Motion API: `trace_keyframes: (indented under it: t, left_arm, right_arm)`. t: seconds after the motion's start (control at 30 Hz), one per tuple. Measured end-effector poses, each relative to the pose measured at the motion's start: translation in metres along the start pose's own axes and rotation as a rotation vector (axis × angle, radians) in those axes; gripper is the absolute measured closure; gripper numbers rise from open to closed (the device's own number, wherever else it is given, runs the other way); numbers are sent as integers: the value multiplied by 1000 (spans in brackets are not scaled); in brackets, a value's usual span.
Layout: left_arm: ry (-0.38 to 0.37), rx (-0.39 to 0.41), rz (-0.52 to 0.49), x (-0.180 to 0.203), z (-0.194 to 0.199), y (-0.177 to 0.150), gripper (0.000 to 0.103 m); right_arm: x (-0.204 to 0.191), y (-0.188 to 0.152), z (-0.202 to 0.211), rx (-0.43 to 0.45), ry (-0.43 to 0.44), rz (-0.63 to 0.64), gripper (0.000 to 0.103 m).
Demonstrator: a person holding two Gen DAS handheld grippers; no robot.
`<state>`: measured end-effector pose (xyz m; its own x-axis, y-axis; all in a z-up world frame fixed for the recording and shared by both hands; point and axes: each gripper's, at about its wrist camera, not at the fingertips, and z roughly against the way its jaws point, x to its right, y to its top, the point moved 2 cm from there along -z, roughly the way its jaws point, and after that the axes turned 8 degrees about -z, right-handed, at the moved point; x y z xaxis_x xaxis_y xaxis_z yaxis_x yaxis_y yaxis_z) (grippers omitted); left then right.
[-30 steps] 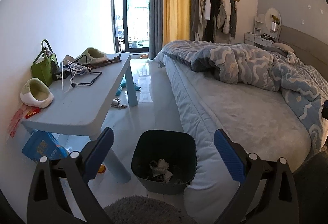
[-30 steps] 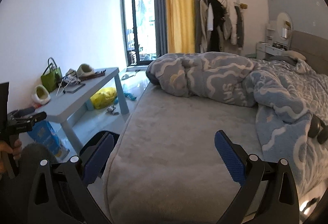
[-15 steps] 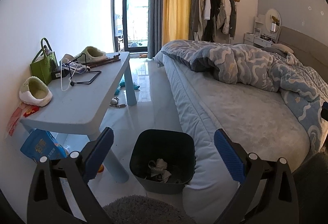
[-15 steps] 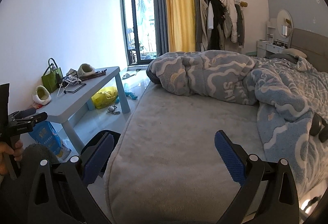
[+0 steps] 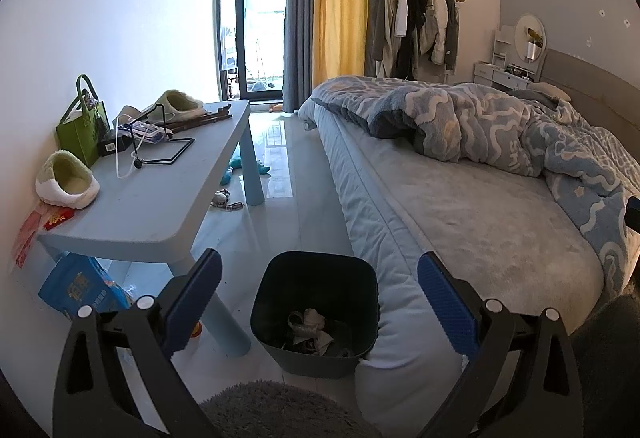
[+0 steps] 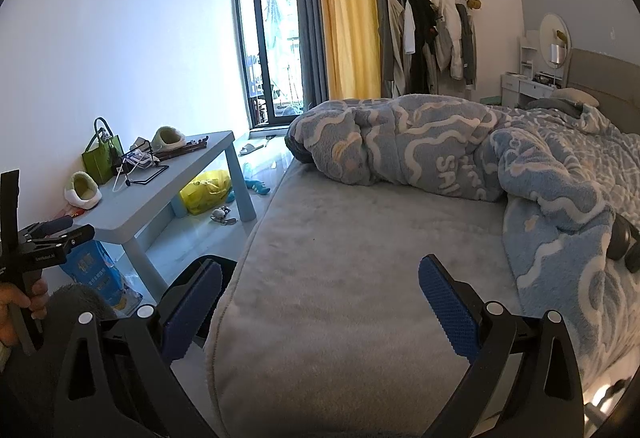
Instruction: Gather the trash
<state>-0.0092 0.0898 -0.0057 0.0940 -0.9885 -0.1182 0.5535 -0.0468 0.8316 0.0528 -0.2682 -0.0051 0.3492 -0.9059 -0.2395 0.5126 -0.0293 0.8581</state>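
Left gripper [image 5: 318, 302] edged nearer the bin [image 5: 316, 312] — jaws unchanged, wide.

A bedroom holds one dark trash bin [image 5: 316, 312] with several crumpled scraps of paper [image 5: 310, 328] in it; their exact number cannot be told. One pale blue table [image 5: 152, 197] carries two fluffy slippers, one near [image 5: 68, 185] and one far [image 5: 178, 105], along with one green tote bag [image 5: 82, 125]. One blue printed package [image 5: 80, 288] lies beneath the table. One yellow plastic bag [image 6: 206, 191] sits on the floor. One bed [image 5: 460, 222] bears one blue patterned blanket [image 5: 500, 125]. Two handheld grippers appear, the left gripper [image 5: 318, 302] and the right gripper [image 6: 320, 304], each with two blue-padded fingers spread apart.
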Motion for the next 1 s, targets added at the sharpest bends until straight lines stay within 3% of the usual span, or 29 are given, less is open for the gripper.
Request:
trace_keyframes:
  t: [1.0]
  left_arm:
    - [-2, -6, 4, 2, 0, -1, 3]
  right_arm:
    - [-1, 0, 0, -3, -1, -2, 3]
